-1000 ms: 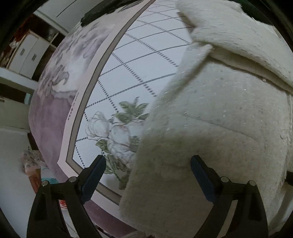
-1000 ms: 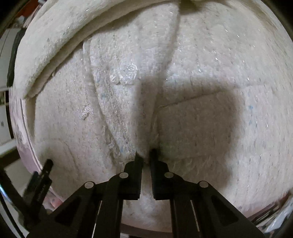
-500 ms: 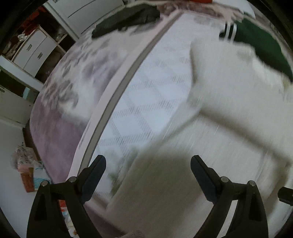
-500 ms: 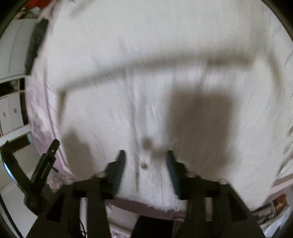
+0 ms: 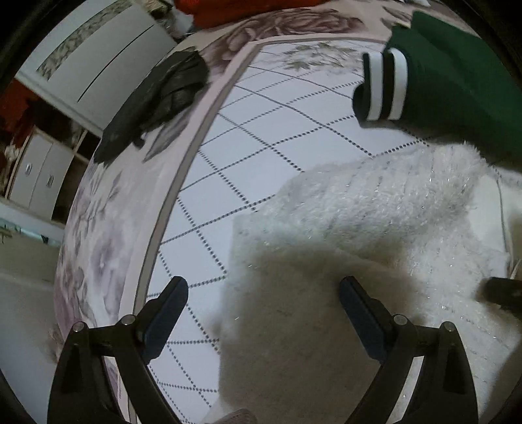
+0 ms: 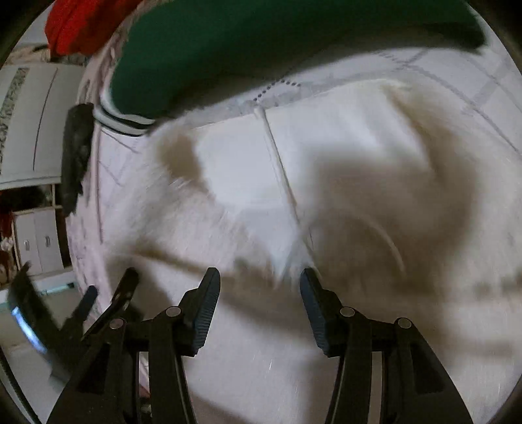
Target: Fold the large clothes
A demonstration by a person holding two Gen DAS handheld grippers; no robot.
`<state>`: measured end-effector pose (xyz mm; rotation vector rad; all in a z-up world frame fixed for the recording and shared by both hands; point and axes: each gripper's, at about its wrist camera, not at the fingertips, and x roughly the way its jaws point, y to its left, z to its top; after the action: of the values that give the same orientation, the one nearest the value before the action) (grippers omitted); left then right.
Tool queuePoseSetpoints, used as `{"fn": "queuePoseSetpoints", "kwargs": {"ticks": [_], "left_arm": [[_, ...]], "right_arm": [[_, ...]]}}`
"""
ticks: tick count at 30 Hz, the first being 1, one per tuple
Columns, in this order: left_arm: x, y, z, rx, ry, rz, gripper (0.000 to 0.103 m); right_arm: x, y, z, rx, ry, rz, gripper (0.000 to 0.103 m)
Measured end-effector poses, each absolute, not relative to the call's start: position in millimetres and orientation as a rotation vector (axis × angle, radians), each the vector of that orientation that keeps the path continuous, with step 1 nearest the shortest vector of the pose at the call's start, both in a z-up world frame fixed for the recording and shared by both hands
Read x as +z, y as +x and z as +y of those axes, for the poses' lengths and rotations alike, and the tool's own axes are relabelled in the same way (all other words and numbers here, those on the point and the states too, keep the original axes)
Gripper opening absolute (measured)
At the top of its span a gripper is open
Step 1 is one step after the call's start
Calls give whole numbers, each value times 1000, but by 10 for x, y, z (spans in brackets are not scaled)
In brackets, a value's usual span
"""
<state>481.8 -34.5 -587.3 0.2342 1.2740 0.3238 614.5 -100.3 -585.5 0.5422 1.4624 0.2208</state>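
A fluffy white garment (image 5: 375, 248) lies spread on a bed with a white checked cover (image 5: 257, 137). It fills most of the blurred right wrist view (image 6: 342, 163), with a seam down its middle. My left gripper (image 5: 262, 308) is open and empty, held above the garment's left edge. My right gripper (image 6: 259, 293) is open and empty above the garment's middle. The left gripper shows at the lower left of the right wrist view (image 6: 107, 303).
A green garment with white-striped cuffs (image 5: 456, 75) lies just beyond the white one, also in the right wrist view (image 6: 261, 42). A black garment (image 5: 156, 98) lies on the bed's purple floral border. Red cloth (image 6: 78, 26) lies at the far end. White cabinets (image 5: 39, 173) stand left.
My right gripper let go of the white garment and opened. Both grippers rose and pulled back, so more of the bed and the green garment came into view.
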Motion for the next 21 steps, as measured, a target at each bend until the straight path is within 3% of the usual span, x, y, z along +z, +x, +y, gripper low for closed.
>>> {"fn": "queuePoseSetpoints", "kwargs": {"ticks": [2, 3, 4, 14, 18, 21], "left_arm": [[-5923, 4816, -371, 317, 250, 1280, 95], [-5936, 4827, -376, 315, 257, 1282, 95], [-5938, 4819, -381, 314, 264, 1282, 95], [-5919, 4862, -374, 255, 256, 1273, 97], [-5834, 4873, -403, 275, 258, 1282, 97], [-5639, 4842, -478, 295, 236, 1243, 97]], "right_arm": [[-5983, 6207, -902, 235, 478, 1487, 48], [-5927, 6200, -843, 252, 409, 1460, 34], [-5896, 6191, -767, 275, 351, 1445, 7], [-5289, 6153, -816, 204, 214, 1228, 5], [-5589, 6410, -1179, 230, 366, 1424, 9], [-5238, 6327, -1701, 220, 535, 1373, 28]]}}
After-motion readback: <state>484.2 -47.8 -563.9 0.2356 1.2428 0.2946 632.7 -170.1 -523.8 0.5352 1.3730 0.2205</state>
